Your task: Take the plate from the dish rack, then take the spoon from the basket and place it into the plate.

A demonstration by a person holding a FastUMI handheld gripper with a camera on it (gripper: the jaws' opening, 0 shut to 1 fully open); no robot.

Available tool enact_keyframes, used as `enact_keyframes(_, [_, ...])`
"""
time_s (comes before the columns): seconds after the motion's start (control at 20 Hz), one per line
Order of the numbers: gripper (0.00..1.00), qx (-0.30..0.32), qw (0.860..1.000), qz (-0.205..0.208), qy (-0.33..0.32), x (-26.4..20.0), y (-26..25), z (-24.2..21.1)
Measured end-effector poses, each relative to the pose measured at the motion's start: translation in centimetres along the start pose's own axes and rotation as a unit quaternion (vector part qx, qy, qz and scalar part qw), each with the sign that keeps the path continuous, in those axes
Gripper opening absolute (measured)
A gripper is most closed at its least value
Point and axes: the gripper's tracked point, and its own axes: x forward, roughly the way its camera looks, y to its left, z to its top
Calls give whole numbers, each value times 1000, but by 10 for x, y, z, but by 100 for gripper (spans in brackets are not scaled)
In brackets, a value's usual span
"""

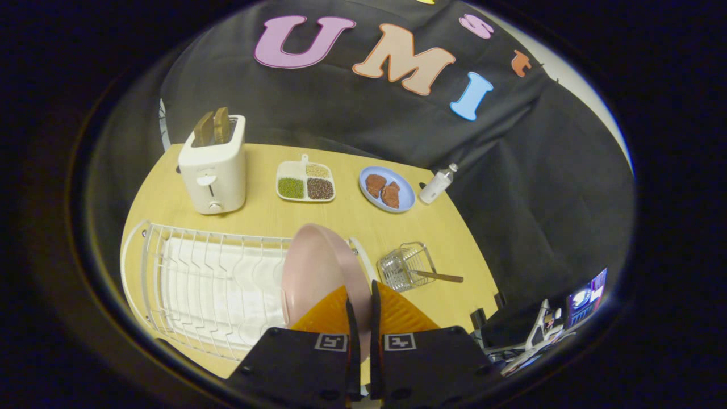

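Wooden tabletop (341,221) w/ white wire dish rack (199,278). Gripper (359,301) jaws pinch round pink plate (318,267) rim, edge-on. Thin hold: plate could swivel, slip, or snag rack wires.

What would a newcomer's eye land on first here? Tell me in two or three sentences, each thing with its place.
First the pink plate, standing on edge at the right end of the white dish rack, its rim pinched between the gripper fingers. Next the white toaster with two slices in its slots, beyond the rack. Then the small wire basket right of the plate, tipped over, a wooden spoon handle poking out.
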Motion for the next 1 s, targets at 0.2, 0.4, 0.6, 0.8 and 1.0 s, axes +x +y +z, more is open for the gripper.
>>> enact_keyframes(0.2, [9, -1, 1000, 13, -5, -2, 1, 2])
enact_keyframes(0.4, [9, 5, 1000, 13, -5, -8, -1, 5])
enact_keyframes(0.6, [9, 52, 997, 45, -46, -29, 5, 39])
enact_keyframes(0.8, [9, 65, 996, 36, -49, -39, -15, 33])
enact_keyframes(1.0, [9, 74, 995, 18, -67, -43, -40, 28])
